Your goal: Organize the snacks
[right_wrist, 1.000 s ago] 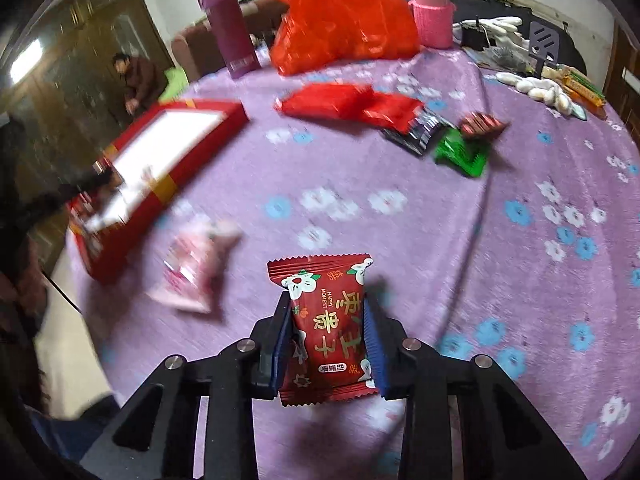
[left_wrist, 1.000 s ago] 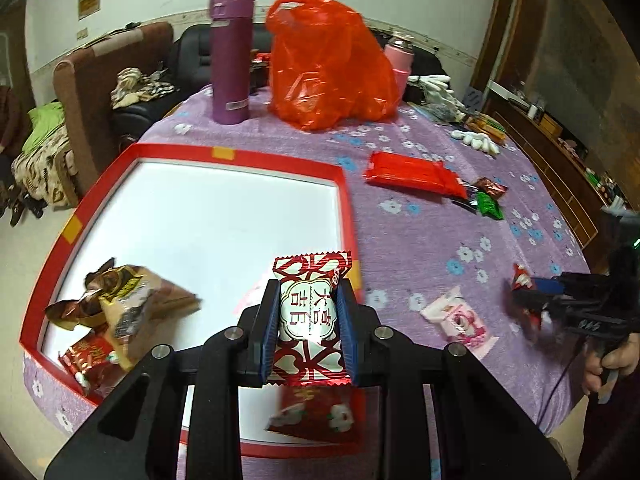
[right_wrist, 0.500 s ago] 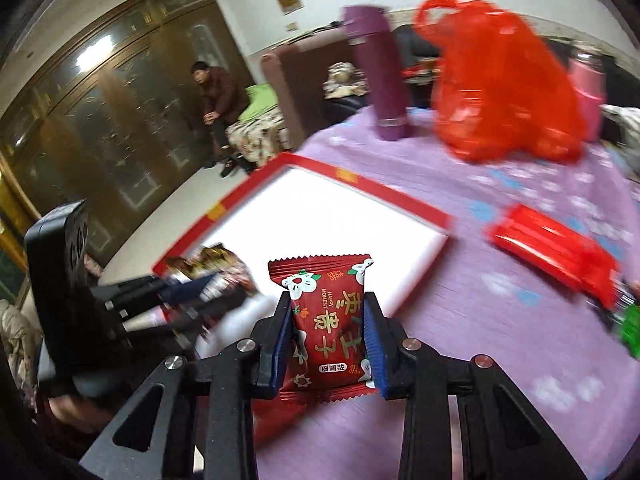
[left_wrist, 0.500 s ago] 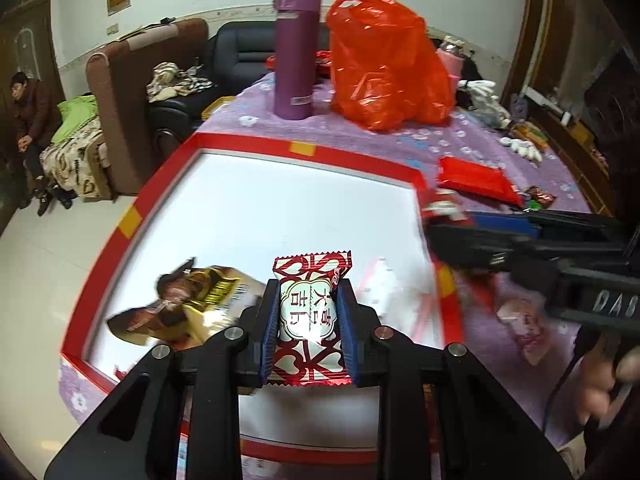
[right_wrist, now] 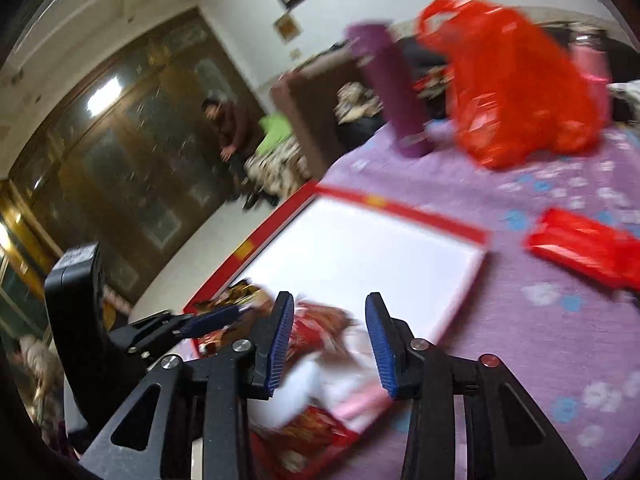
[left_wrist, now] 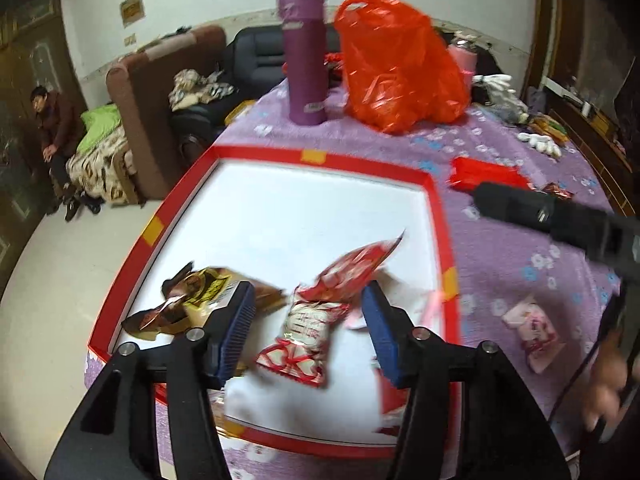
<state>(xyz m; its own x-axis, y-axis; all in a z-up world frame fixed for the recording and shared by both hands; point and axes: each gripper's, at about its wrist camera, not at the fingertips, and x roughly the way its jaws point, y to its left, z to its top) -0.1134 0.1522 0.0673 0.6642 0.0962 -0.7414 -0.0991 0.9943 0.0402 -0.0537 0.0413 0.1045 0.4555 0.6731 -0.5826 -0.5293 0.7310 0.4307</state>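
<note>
**Both grippers wide over the red tray, snacks loose below**

The red-and-white candy packet (left_wrist: 298,334) sits between the spread fingers of the left gripper (left_wrist: 306,330), touching neither pad, tilted over the white floor of the tray (left_wrist: 438,216). Just behind it a second red packet (left_wrist: 358,260) is a blur above the tray; whether it rests or hangs in the air cannot be told. To the left, a brown-and-gold snack bag (left_wrist: 192,300) lies in the tray's near corner, right by the left finger.

Over on the right wrist view, the right gripper (right_wrist: 328,344) is just as wide apart, nothing pinched, with a smeared red wrapper (right_wrist: 320,320) showing between its blue pads (right_wrist: 380,344). The picture is too blurred to say more about it.

Outside the tray, a pink packet (left_wrist: 534,330) lies on the purple flowered surface (left_wrist: 520,248), well to the right. A long red pack (left_wrist: 486,174) rests farther back. At the far end stand a purple flask (left_wrist: 304,56) and, just beside it, an orange plastic bag (left_wrist: 396,64).
</note>
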